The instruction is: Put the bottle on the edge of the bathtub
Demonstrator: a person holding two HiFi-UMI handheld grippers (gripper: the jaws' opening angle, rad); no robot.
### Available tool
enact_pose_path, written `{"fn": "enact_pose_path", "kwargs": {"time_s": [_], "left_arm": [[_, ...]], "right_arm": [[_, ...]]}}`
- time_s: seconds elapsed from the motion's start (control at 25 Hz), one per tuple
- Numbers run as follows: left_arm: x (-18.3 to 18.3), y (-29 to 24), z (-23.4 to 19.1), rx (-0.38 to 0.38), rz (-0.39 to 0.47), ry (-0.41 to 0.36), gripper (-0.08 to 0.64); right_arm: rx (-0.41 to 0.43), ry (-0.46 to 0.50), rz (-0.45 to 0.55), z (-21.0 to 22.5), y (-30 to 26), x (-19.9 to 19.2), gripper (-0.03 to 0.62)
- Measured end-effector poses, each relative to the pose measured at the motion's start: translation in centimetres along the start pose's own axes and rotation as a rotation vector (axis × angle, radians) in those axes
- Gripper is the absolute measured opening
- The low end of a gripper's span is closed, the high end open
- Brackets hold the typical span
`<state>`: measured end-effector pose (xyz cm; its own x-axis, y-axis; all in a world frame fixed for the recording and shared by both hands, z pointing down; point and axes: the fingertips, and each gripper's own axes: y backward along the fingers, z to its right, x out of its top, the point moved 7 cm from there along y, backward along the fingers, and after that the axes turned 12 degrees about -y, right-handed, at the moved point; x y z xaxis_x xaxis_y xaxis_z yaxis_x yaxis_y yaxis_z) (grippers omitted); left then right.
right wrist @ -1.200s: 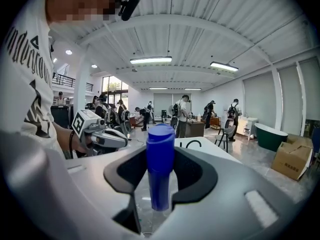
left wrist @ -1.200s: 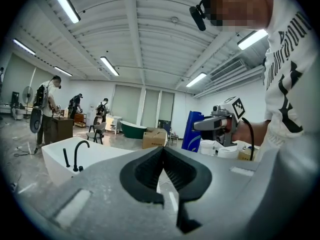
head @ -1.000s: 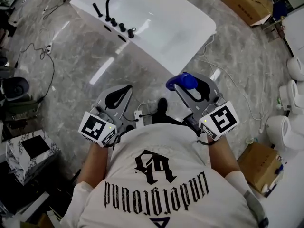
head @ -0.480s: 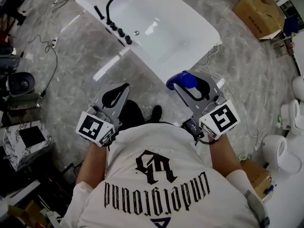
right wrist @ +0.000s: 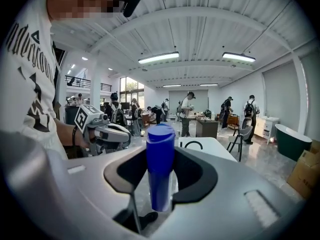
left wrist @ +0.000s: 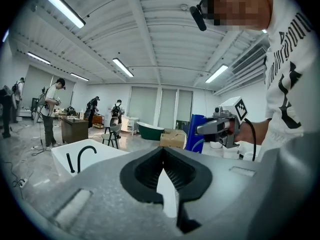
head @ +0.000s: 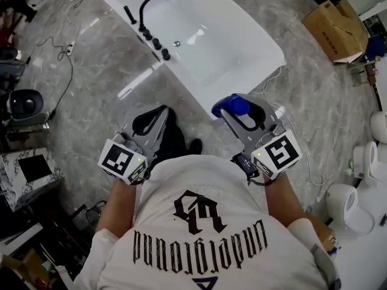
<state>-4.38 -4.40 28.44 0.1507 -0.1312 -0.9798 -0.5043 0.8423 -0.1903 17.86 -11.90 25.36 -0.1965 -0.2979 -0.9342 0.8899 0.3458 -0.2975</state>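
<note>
A white bathtub with a black faucet stands on the grey marble floor ahead of me. Its near end lies just beyond my grippers. My right gripper is shut on an upright blue bottle, held in the air short of the tub's near right corner. In the right gripper view the blue bottle stands between the black pads, with the bathtub behind it. My left gripper is shut with nothing in it, over the floor left of the tub's end. The left gripper view shows the bathtub and the blue bottle.
A cardboard box sits at the far right, with white toilets along the right edge. Cables trail over the floor at left, near a round black device and a marbled box. Several people stand in the background.
The tub's near end has come closer to both grippers in the head view as the person stepped forward. The bottle stays in the right gripper, and the left stays shut.
</note>
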Motion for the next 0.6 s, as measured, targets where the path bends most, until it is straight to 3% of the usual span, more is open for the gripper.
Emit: {"fn": "enact_pose_path", "kwargs": {"time_s": [0.6], "left_arm": [[-4.2, -5.9, -8.5, -0.042, -0.075, 0.058, 0.008]], "right_arm": [[0.022, 0.005, -0.17, 5.8, -11.8, -2.3, 0.153]]}}
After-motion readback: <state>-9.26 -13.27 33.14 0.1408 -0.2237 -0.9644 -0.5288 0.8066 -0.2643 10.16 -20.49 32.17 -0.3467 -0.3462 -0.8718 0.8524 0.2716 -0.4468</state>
